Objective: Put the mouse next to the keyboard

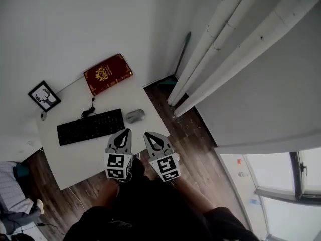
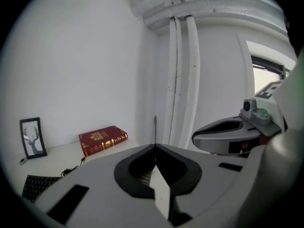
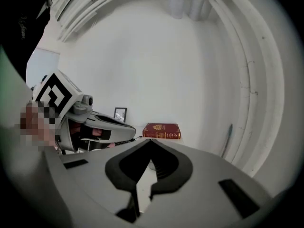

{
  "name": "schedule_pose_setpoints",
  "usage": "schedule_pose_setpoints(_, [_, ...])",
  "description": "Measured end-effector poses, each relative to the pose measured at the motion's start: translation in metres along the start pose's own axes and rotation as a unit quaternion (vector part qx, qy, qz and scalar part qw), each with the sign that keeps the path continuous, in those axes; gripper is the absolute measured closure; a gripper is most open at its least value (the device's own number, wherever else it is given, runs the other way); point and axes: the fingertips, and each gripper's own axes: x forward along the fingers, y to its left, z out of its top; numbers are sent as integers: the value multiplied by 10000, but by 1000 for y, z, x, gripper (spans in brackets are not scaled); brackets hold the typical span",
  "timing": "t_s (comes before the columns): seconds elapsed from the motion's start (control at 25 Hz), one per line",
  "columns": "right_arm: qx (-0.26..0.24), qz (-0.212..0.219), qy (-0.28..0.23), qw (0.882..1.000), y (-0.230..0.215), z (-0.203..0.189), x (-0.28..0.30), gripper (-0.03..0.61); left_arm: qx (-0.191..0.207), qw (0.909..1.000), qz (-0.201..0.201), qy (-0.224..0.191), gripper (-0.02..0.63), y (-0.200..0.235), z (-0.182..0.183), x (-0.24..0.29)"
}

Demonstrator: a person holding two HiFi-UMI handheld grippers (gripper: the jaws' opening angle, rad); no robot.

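In the head view the grey mouse (image 1: pixel 135 116) lies on the white table (image 1: pixel 83 159), just right of the black keyboard (image 1: pixel 90 126), with a small gap between them. My left gripper (image 1: pixel 125 132) and right gripper (image 1: pixel 149 134) hang side by side over the table's near right corner, a little nearer me than the mouse. Both are shut with nothing between their jaws. In the left gripper view, the left gripper (image 2: pixel 155 147) has its tips together, and a corner of the keyboard (image 2: pixel 37 186) shows. The right gripper (image 3: pixel 151 142) likewise looks shut. Both gripper views hide the mouse.
A red book (image 1: pixel 107 73) lies at the table's far edge and a small framed deer picture (image 1: pixel 44 96) stands at the far left. White pipes (image 1: pixel 225 49) run along the wall to the right. Wood floor (image 1: pixel 193 154) lies right of the table.
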Motion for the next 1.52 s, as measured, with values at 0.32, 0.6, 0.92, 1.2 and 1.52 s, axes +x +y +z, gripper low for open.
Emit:
schedule_pose_setpoints(0.32, [240, -70, -656, 9975, 6, -2, -98, 558, -234, 9969, 639, -390, 611, -66, -8, -63])
schedule_pose_setpoints(0.6, [143, 133, -1066, 9941, 16, -2, -150, 558, -312, 9927, 941, -681, 611, -121, -16, -103])
schedule_pose_setpoints(0.92, [-42, 413, -1360, 9898, 34, 13, -171, 558, -397, 9883, 1106, -976, 611, -133, -3, -131])
schedule_pose_setpoints(1.2, [-153, 547, -1426, 9882, 45, 18, -170, 558, -369, 9858, 1115, -1202, 611, -138, 3, -136])
schedule_pose_setpoints(1.52, [-69, 429, -1416, 9890, 49, 14, -171, 558, -314, 9864, 1135, -1144, 611, -138, -3, -144])
